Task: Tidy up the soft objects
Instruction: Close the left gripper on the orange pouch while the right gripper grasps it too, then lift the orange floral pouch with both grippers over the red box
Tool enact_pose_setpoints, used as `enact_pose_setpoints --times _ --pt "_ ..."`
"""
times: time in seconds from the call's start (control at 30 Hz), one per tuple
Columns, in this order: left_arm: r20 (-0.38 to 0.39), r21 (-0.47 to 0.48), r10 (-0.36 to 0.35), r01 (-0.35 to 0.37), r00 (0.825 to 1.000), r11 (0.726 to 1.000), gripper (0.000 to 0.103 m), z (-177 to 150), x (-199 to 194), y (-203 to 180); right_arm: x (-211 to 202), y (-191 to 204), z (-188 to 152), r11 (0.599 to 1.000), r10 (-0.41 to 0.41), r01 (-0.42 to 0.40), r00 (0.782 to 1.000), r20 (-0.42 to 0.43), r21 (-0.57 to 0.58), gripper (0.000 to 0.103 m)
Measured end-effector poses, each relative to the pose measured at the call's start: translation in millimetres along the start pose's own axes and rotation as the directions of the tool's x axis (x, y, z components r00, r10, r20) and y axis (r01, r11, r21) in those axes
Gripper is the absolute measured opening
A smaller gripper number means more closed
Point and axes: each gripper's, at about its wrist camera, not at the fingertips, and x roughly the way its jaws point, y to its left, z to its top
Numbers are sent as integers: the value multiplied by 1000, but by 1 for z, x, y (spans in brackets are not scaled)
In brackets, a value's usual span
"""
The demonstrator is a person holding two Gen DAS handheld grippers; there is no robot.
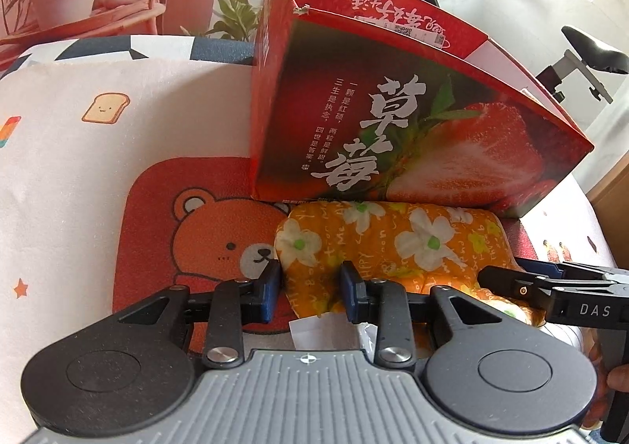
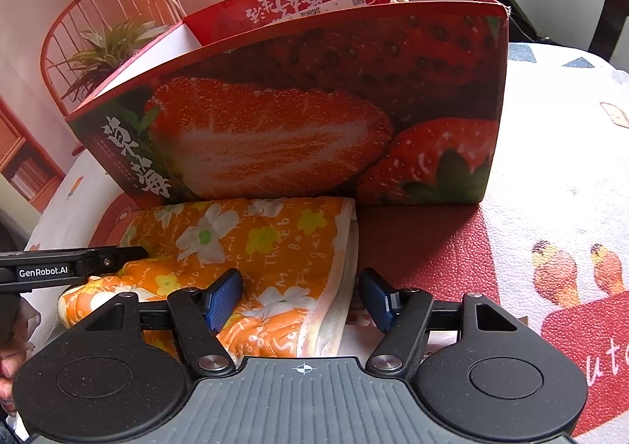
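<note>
Progress on the task looks early: the orange quilted cloth with white and yellow flowers (image 2: 251, 247) lies folded or bunched on the desk, at the lower centre of both frames, right against the foot of the red cardboard strawberry box (image 2: 314, 106). The box stands open-topped just behind it, filling the upper middle of each view; only a paper label shows inside it, the rest of its interior is hidden. Likely remainder: lift the cloth and place it in the box.

Left claw (image 1: 310, 292): jaws partly open, set astride the cloth's lower left corner, over the red bear-print mat (image 1: 188, 232). Pads sit at the fabric; whether they pinch it cannot be told.

Right claw (image 2: 300, 296): jaws wider, roughly half open, straddling the cloth's white-hemmed right edge. Its left blue pad rests on the fabric, its right pad stands clear over the mat. No grip closed yet on this side.
</note>
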Motion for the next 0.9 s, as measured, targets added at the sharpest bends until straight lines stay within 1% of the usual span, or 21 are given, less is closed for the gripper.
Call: enact_pose_setpoints --times 0.03,0.07,0.1,0.17,0.2,0.23,0.3,0.43,0.57,0.9 --pt "0 -2 0 0 1000 1000 34 0 0 0 0 0 0 1000 3 -3 1000 -1 -1 55" --pt "-1 -3 2 -2 1000 1000 34 0 0 0 0 0 0 1000 18 -18 1000 -5 -1 50" --pt "-2 -3 7 -7 1000 1000 33 1 0 -1 1 0 1 1000 31 -31 999 -11 2 47" --pt "-7 -2 7 -7 1000 1000 27 2 -1 -2 0 2 2 1000 31 -31 999 -13 -1 42" --pt "-9 -6 -1 1 1000 1000 21 3 -3 -2 -1 2 3 999 34 -34 999 -11 -2 37" --pt "-6 -9 -10 10 1000 1000 17 3 -5 -2 -4 4 4 999 34 -34 999 -5 -5 33" --pt "14 0 -20 20 1000 1000 15 5 -13 -3 -10 8 5 999 31 -30 999 17 -24 29" --pt "56 19 -13 12 998 1000 13 7 -28 -7 -19 15 6 998 42 -41 998 38 -49 20" --pt "85 48 -2 -2 996 999 13 5 -40 -11 -28 26 9 996 46 -41 997 54 -82 19" --pt "128 67 -9 0 992 998 13 11 -66 -18 -55 46 16 989 42 -28 994 98 -143 16"
